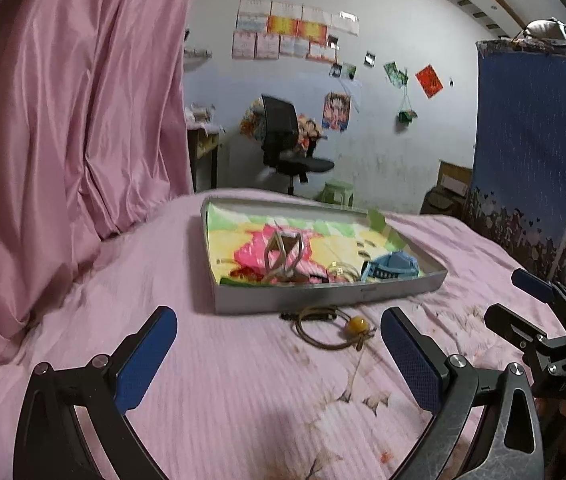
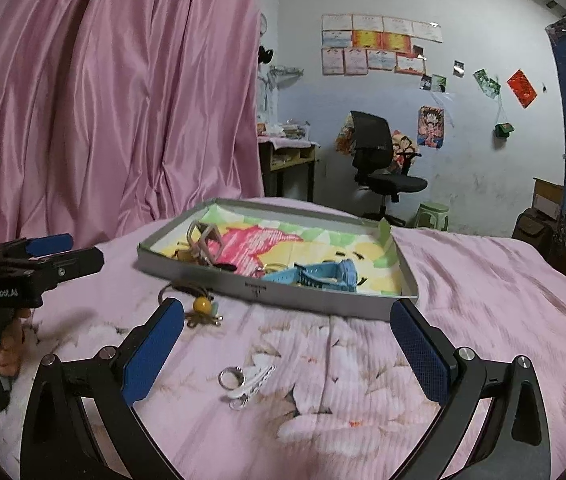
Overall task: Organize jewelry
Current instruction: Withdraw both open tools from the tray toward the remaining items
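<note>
**Two open hand-held grippers over a bed with a jewelry tray**

Left wrist view: the left hand-held gripper (image 1: 279,332) hangs low over a pink bedspread (image 1: 219,392), its blue-padded fingers spread wide with nothing between them. Just ahead of the fingers lies a cord bracelet with an amber bead (image 1: 335,326), resting on the bed right in front of the near wall of a shallow grey tray (image 1: 323,298). The tray is lined with bright floral paper and holds a silver metal piece (image 1: 283,252), a thin bangle (image 1: 341,270) and a light blue watch (image 1: 389,266). At the right edge the right hand-held gripper (image 1: 523,300) comes into frame, also spread apart. A pink curtain (image 1: 71,100) hangs on the left.

Right wrist view: the right gripper (image 2: 287,316) is held wide and empty above the bedspread (image 2: 483,280). Between and below its fingers lie a silver ring (image 2: 232,376) and, touching it, a white hair clip (image 2: 253,382). The bead bracelet (image 2: 201,306) sits by its left fingertip, just outside the tray (image 2: 323,302). The blue watch (image 2: 323,276) and metal piece (image 2: 205,246) lie inside. At far left the left gripper (image 2: 63,252) appears, gripped by a person's hand (image 2: 3,344).
</note>
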Available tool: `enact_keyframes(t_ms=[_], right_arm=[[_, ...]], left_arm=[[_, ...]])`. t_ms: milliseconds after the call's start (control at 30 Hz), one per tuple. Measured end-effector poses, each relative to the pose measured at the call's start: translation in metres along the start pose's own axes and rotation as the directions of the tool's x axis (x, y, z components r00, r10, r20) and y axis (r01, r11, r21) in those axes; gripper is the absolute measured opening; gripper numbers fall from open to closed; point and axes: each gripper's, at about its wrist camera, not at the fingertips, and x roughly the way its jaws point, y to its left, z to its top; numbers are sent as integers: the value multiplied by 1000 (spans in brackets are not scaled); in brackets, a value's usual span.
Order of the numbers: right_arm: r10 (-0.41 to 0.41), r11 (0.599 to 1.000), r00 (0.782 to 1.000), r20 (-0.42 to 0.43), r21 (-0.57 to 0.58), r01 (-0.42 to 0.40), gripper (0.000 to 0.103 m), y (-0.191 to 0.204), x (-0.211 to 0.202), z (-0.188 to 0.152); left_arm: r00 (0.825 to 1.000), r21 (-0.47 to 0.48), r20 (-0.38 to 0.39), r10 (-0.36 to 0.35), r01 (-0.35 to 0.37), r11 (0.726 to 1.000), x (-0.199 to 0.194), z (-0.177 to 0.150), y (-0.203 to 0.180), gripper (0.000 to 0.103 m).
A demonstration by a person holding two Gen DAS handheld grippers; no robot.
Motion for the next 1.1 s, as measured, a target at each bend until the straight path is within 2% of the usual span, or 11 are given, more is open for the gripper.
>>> enact_keyframes(t_ms=[133, 300, 767, 967, 1033, 1100], right_arm=[[16, 1000, 999, -38, -10, -16, 101, 1, 6, -3], [38, 999, 996, -78, -14, -39, 101, 3, 12, -8], [80, 997, 971, -224, 14, -79, 101, 4, 38, -23], [109, 994, 958, -266, 36, -103, 101, 5, 44, -30], [122, 992, 954, -274, 47, -114, 95, 6, 45, -31], [139, 990, 948, -286, 58, -128, 77, 5, 47, -33]], left_arm=[[994, -10, -106, -17, 16, 1000, 16, -1, 3, 103], [984, -18, -175, -33, 31, 999, 30, -4, 4, 103], [963, -42, -259, -68, 59, 997, 46, -6, 5, 102], [952, -47, -289, -96, 87, 995, 56, -4, 2, 86], [947, -53, -301, -110, 98, 994, 60, -4, 1, 80], [942, -63, -310, -125, 111, 992, 64, -3, 0, 75]])
